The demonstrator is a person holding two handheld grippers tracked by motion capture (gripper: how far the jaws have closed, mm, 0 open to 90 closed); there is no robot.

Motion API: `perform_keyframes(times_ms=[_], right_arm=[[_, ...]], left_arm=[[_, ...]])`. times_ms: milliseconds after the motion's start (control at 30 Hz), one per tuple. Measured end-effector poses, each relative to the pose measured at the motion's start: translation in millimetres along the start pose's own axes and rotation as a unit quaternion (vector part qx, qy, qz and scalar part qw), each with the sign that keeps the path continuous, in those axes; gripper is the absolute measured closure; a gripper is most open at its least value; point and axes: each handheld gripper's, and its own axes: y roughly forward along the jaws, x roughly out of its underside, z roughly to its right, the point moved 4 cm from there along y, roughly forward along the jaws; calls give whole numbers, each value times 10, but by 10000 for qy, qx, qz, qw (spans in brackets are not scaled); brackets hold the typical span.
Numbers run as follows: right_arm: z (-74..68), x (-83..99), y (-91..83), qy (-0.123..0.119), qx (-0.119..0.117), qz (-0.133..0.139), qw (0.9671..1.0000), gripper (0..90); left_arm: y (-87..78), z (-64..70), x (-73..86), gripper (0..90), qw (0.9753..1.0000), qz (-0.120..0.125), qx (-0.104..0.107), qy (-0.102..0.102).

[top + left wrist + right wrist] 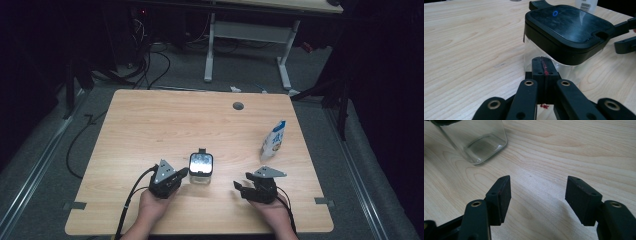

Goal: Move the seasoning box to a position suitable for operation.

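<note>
Pouch (273, 140): blue print, too small to read.
Barcode label (585, 5): bars only, no legible digits.
Container lid (571, 21): blue ring mark, no words.

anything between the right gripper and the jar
No, just bare table between the right gripper and the jar, as the high view shows.

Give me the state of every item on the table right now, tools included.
Clear container: upright, black lid on, seems empty.
Pouch: standing upright toward the table's right edge, apart from the rest.
Left tool: shut, empty, tip right at the container's wall.
Right tool: open, empty, off to the container's right.
</note>
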Motion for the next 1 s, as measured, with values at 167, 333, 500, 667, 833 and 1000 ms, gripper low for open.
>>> perform_keyframes(times_ms=[167, 333, 500, 667, 833, 1000], right_arm=[[7, 3, 2, -26, 74, -7, 10000, 393], [19, -1, -9, 25, 157, 71, 9998, 405], [37, -1, -33, 62, 197, 140, 9997, 423], [51, -1, -49, 62, 203, 183, 9996, 430], [68, 2, -61, 45, 189, 232, 9995, 445], [78, 6, -63, 65, 196, 227, 9995, 444]], left_arm=[[5, 56, 10, 899, 9999, -38, 66, 101], [22, 139, 23, 899, 9996, -75, 191, 194], [34, 214, 26, 899, 9992, -100, 297, 260], [53, 259, 26, 899, 9989, -109, 358, 286], [97, 309, 9, 899, 9986, -96, 422, 291], [126, 338, -7, 899, 9984, -92, 460, 303]])
